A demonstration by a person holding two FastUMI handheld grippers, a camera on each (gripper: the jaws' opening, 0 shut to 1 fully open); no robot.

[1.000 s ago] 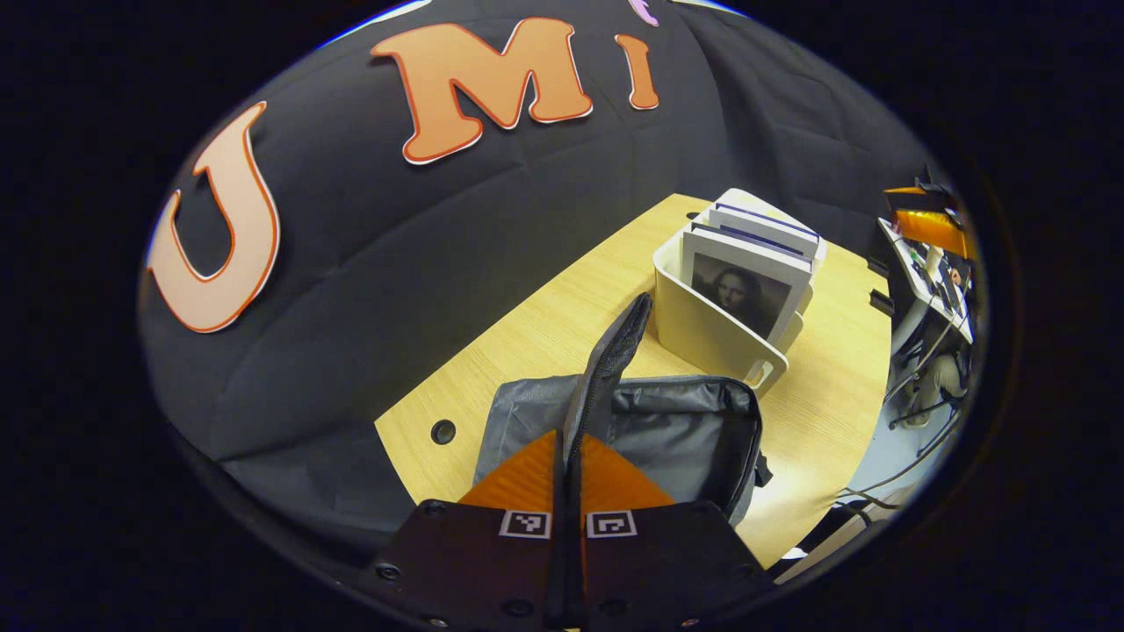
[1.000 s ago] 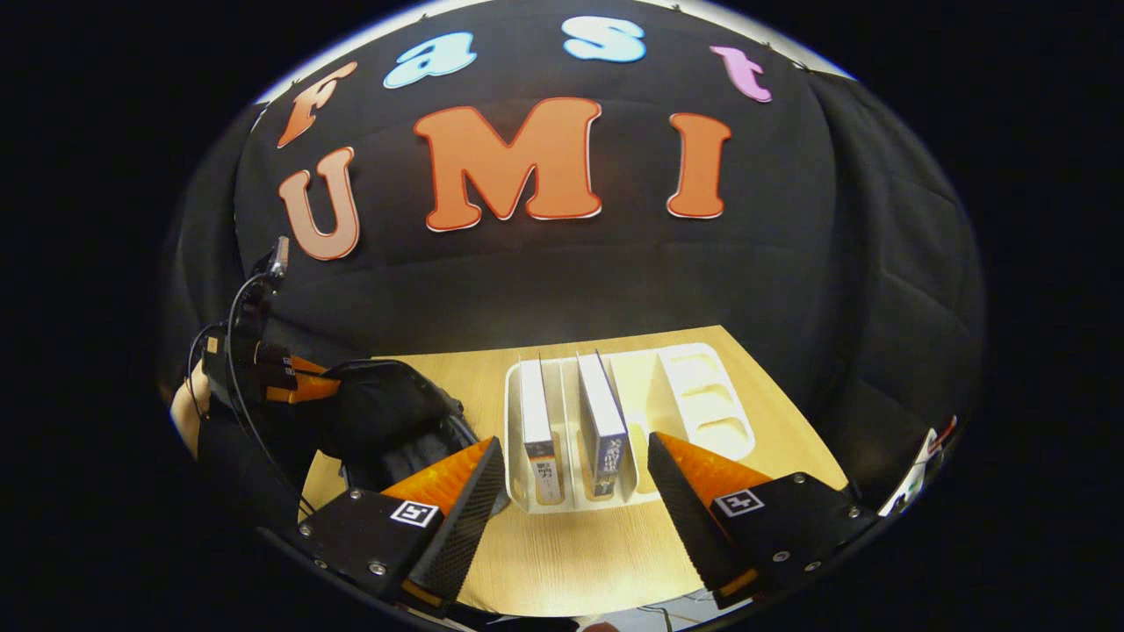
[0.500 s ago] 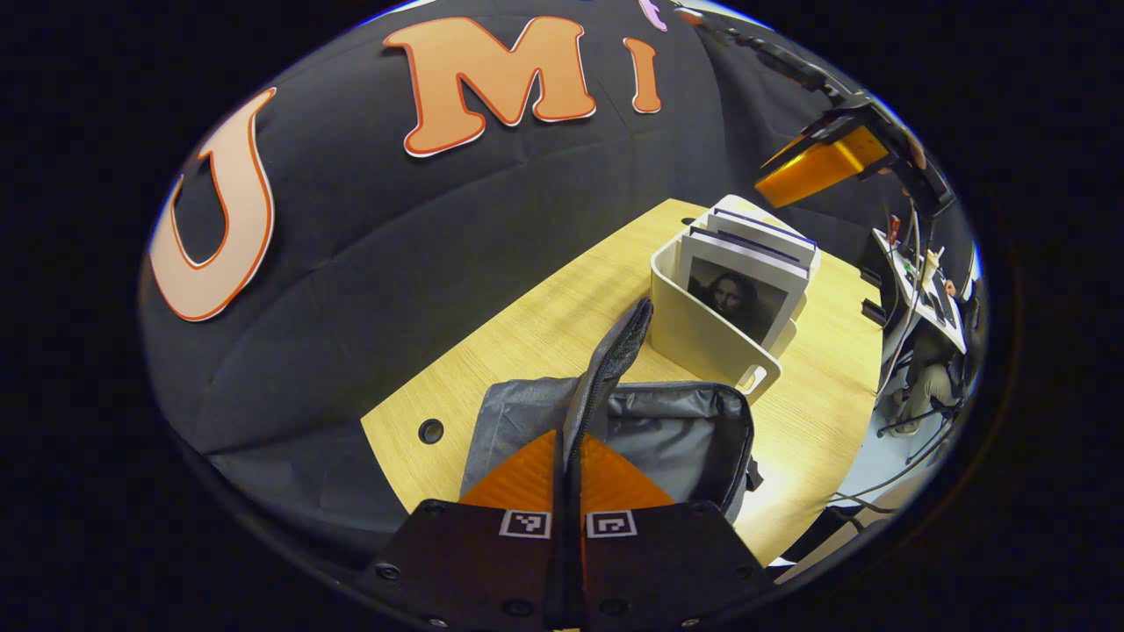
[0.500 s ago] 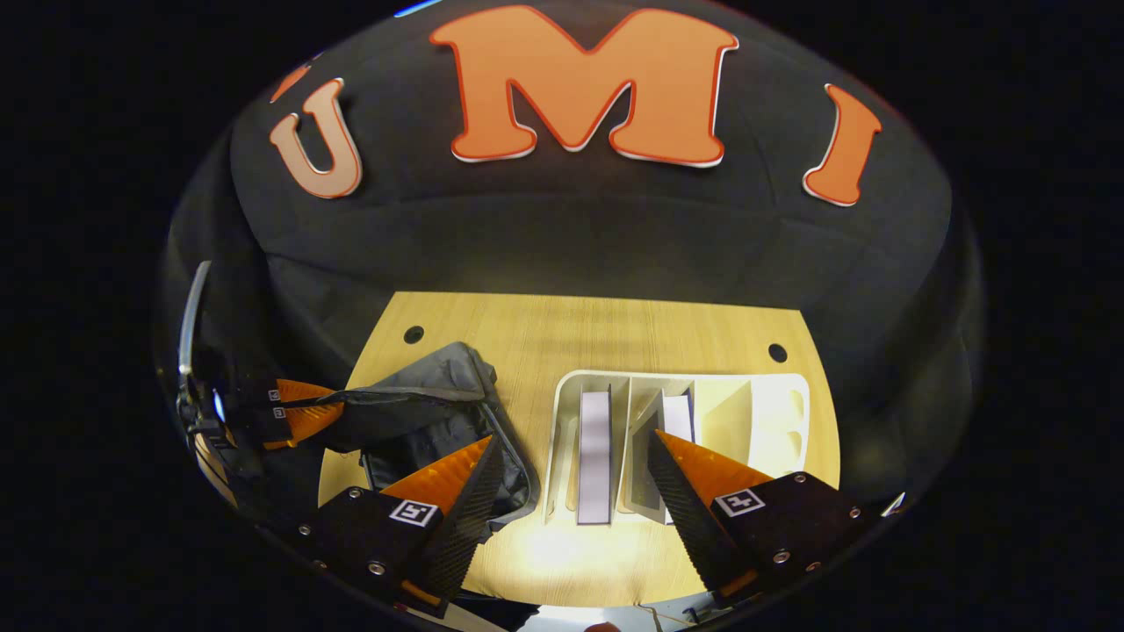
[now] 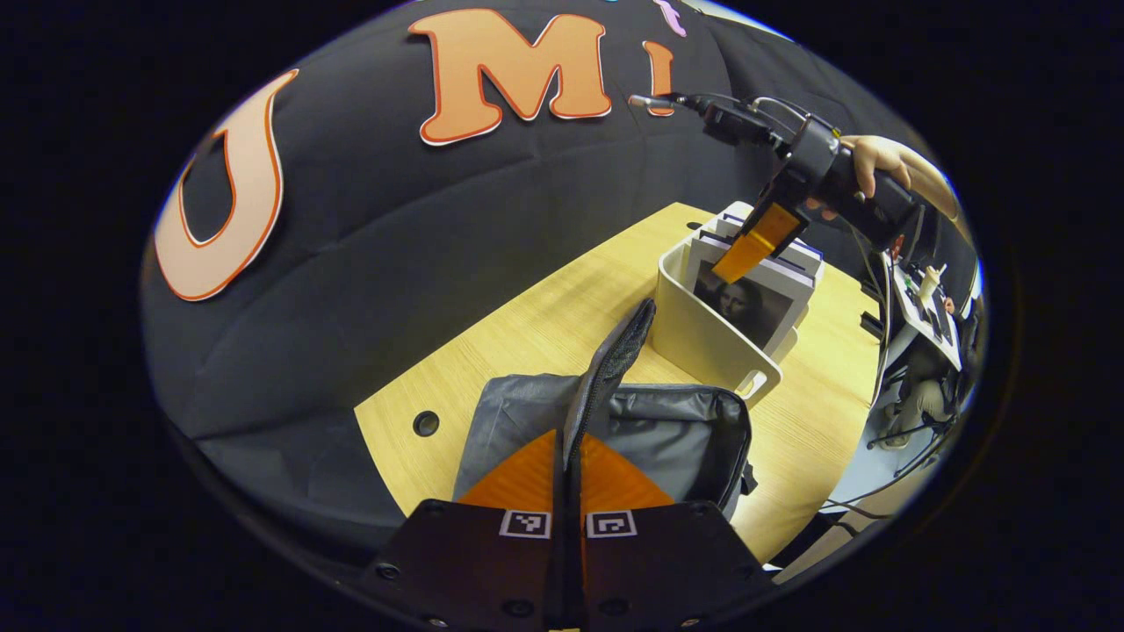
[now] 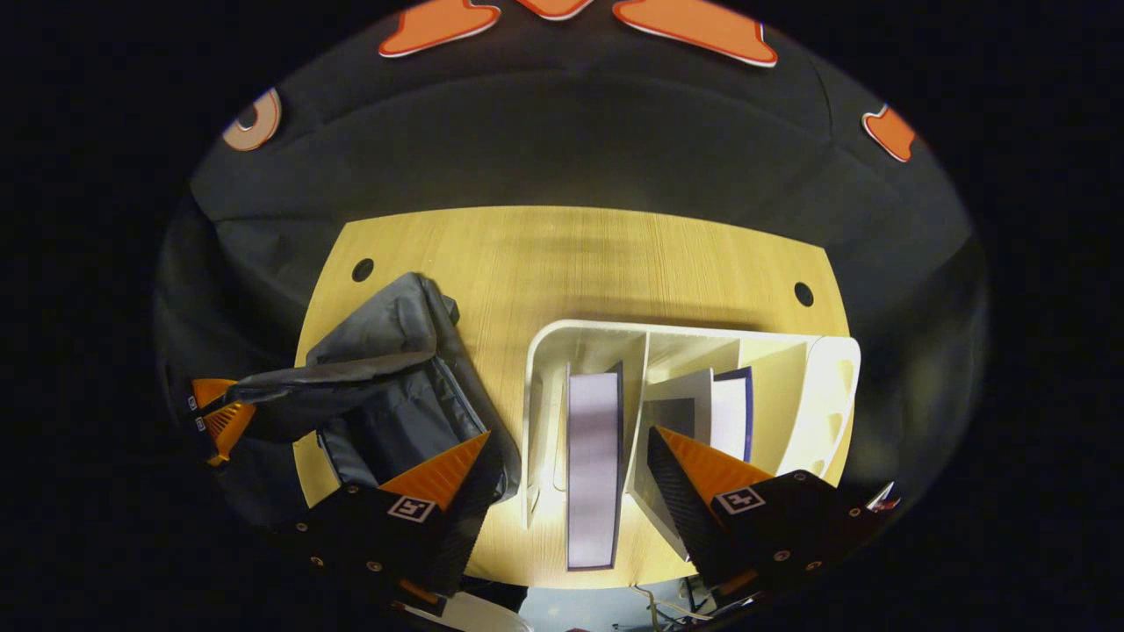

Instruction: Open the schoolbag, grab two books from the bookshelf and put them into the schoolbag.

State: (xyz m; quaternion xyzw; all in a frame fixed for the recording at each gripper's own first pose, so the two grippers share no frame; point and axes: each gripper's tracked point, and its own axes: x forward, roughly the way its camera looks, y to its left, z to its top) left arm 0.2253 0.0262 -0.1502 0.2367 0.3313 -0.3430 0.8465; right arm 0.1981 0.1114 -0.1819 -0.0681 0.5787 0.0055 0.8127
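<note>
Left gripper point(image 5: 569, 456), low centre of the left gripper view, jaws pinched tight on the bag point(image 5: 615, 421) flap, lifting it open on the bench point(image 5: 527, 325). Upper right there, hand point(image 5: 878, 162) tilting the right gripper point(image 6: 571, 456) down over the shelf point(image 5: 702, 329). Right jaws wide apart, empty, straddling one book point(image 6: 593, 456) at lower centre; second book point(image 6: 729, 412) just right.

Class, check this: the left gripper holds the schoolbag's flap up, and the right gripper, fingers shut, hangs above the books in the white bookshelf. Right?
Not quite. The right gripper has its fingers open, not shut; the right gripper view shows them spread either side of a book in the white bookshelf. The rest stands: the left gripper is shut on the schoolbag's flap.
</note>
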